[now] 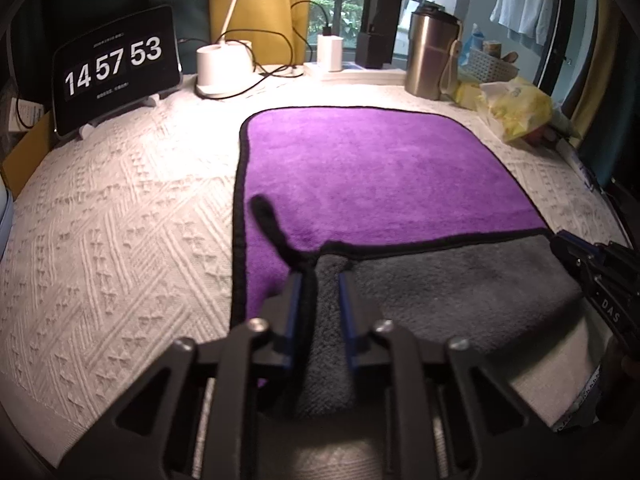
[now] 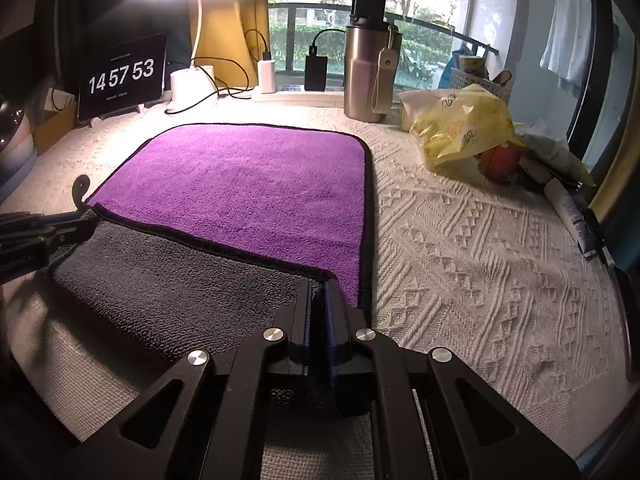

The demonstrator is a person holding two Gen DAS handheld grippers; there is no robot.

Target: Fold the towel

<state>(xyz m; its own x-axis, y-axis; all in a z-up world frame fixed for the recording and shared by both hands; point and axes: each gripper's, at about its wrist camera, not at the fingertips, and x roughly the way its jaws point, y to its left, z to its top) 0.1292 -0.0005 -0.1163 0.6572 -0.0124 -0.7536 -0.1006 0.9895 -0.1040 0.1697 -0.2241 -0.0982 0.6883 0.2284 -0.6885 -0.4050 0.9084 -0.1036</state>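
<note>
Your left hand-held gripper pinches the near-left corner of the towel, its blue fingers closed narrowly on the grey fabric, with the black hanging loop standing up just beyond the fingertips. Your right hand-held gripper clamps the near-right corner of the same towel, its fingers almost touching through the cloth. The towel lies on the white textured cloth covering the tabletop, purple face up over most of its area; the near edge is turned over toward the far edge, so a band of the grey underside rests on the purple between your two grippers. The folded edge runs roughly parallel to the tabletop's near edge. Along the far edge stand a clock display at the left corner, a white lamp base, a charger and a steel flask. A yellow bag sits near the right edge, well apart from the towel.
</note>
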